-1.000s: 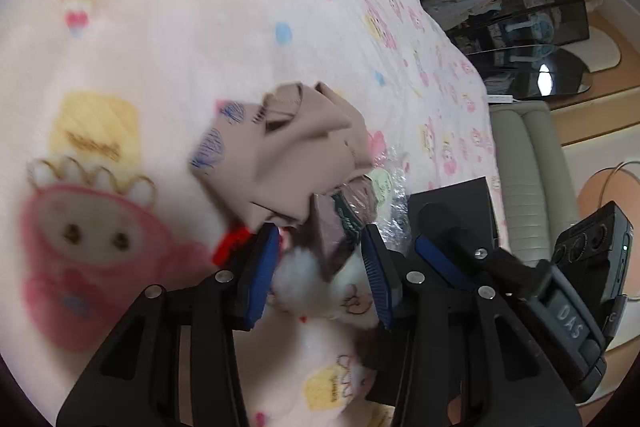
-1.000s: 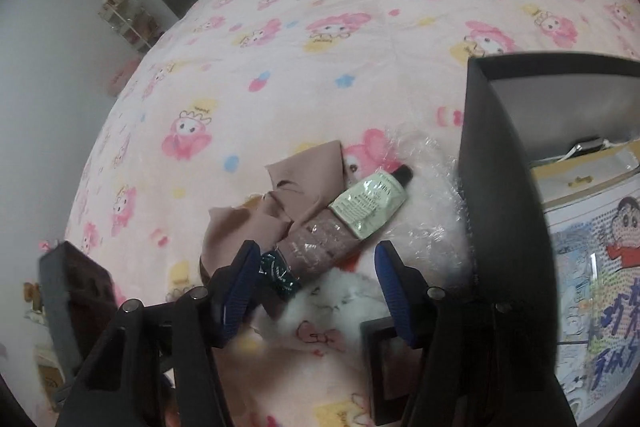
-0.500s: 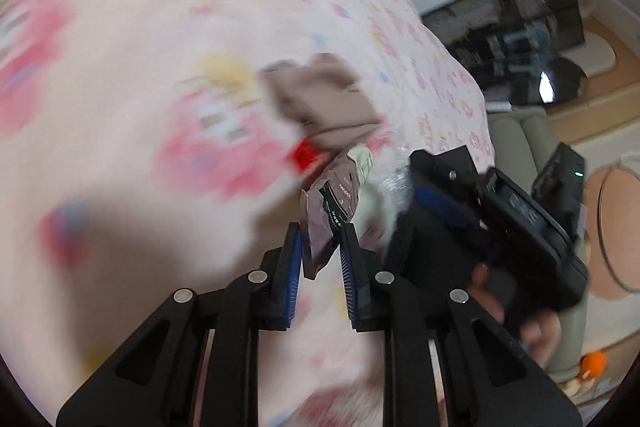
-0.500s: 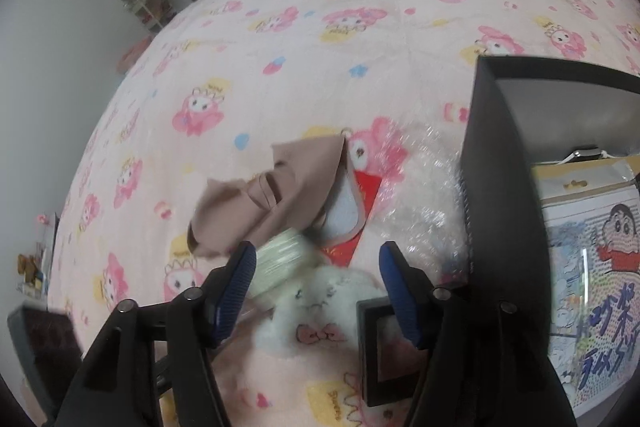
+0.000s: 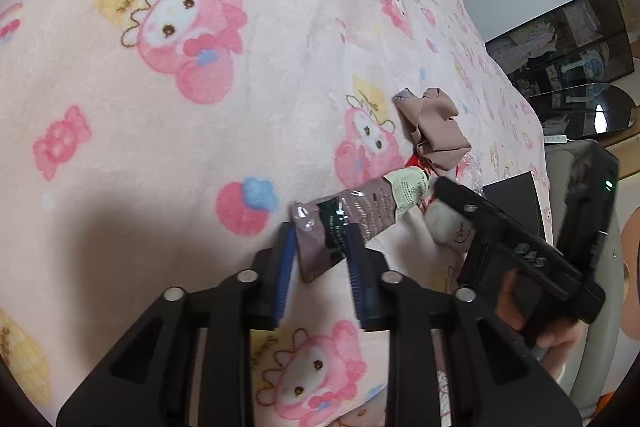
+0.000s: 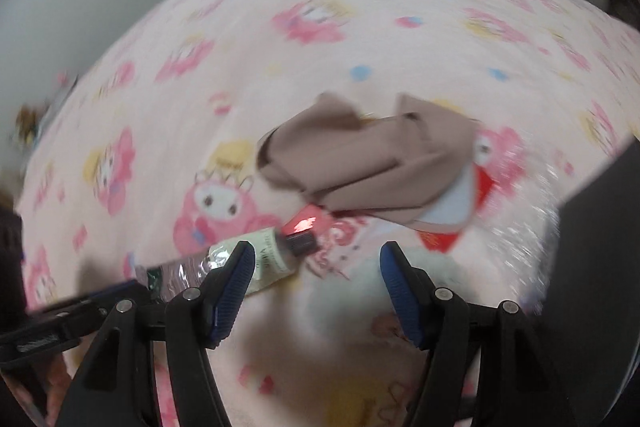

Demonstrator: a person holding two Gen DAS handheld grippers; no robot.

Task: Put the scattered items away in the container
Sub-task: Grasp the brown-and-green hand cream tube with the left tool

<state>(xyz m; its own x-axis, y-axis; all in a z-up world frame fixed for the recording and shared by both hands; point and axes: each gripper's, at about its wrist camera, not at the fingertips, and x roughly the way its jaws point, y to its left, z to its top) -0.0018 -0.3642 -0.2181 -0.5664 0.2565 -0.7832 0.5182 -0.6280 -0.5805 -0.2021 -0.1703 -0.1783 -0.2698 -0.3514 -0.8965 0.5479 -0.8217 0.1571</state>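
A squeezed cream tube (image 5: 360, 211) with a pale green label lies on the pink cartoon blanket (image 5: 180, 147). Its crimped end sits between the pads of my left gripper (image 5: 320, 239), whose jaws are opening and no longer pinch it. In the right wrist view the tube (image 6: 272, 255) reaches in from the left, cap toward a crumpled brown cloth (image 6: 372, 159). My right gripper (image 6: 316, 259) is open, nothing held, above a white fluffy item (image 6: 360, 279). The black container (image 6: 600, 247) stands at the right edge.
A red-and-white item (image 6: 440, 239) lies partly under the cloth, beside crinkled clear plastic (image 6: 520, 227). The left wrist view shows the right gripper's black body (image 5: 512, 243) with a hand on it, the container (image 5: 516, 195) behind, and a cabinet and a sofa past the bed.
The left gripper pulled the tube out from the pile toward the near left, then widened its jaws around the crimped end. The right gripper rolled and dropped closer to the cloth and the fluffy item.
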